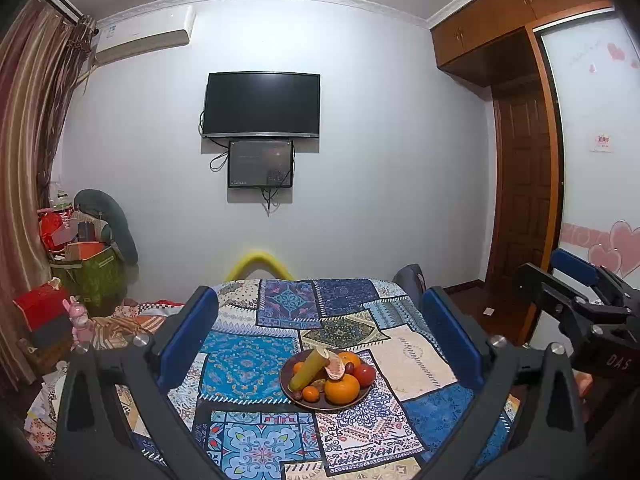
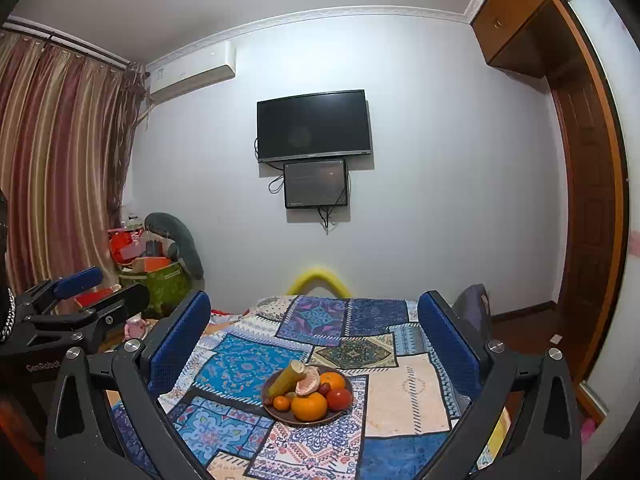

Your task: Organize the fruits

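Patchwork blue cloth (image 1: pixel 248 360) covers the worktop, and a brown plate (image 1: pixel 289 391) sits near its middle, heaped with fruit. Going left to right across the plate in the left wrist view: a small orange (image 1: pixel 298 367) at the back edge, a yellow-green banana (image 1: pixel 309 368) leaning diagonally, another small orange (image 1: pixel 311 393) at the front with dark dates (image 1: pixel 296 396) beside it, a peeled citrus (image 1: pixel 335 365) in the centre, a big orange (image 1: pixel 342 389) at the front, and a red tomato (image 1: pixel 364 374) on the right rim.

The left gripper (image 1: pixel 320 344) hangs released, its blue pads spread wide with the plate framed between them but well apart from it. The right gripper (image 2: pixel 316 348) is likewise released and empty, facing the same plate from a distance.

Every fruit visible lies on the plate and none is on the cloth, so either the sorting is finished or nothing has begun; these views alone cannot settle which. No second container is in sight to receive anything.
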A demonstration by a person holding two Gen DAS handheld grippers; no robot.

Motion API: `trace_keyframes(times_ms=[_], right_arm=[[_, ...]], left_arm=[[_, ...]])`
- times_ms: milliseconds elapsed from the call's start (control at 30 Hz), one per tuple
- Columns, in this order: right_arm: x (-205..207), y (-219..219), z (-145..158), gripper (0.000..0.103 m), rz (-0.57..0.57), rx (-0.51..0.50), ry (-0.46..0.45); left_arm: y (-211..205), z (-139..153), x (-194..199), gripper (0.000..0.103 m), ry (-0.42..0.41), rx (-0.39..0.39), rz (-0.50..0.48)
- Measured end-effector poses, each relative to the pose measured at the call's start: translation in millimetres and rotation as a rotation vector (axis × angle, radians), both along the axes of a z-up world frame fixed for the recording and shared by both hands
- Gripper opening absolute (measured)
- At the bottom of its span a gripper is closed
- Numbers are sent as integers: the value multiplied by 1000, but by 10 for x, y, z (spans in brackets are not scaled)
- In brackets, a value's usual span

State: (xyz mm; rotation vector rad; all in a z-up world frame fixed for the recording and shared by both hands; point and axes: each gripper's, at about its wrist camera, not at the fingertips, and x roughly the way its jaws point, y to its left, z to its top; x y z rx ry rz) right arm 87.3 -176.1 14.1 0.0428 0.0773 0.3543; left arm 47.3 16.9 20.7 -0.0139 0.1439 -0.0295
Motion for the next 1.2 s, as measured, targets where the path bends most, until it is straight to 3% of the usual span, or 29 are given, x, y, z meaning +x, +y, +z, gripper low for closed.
trace_keyframes(times_ms=[1200], right_arm=[[5, 9, 2, 103, 6, -14, 5]], left_arm=[[13, -29, 50, 103, 9, -15, -5]])
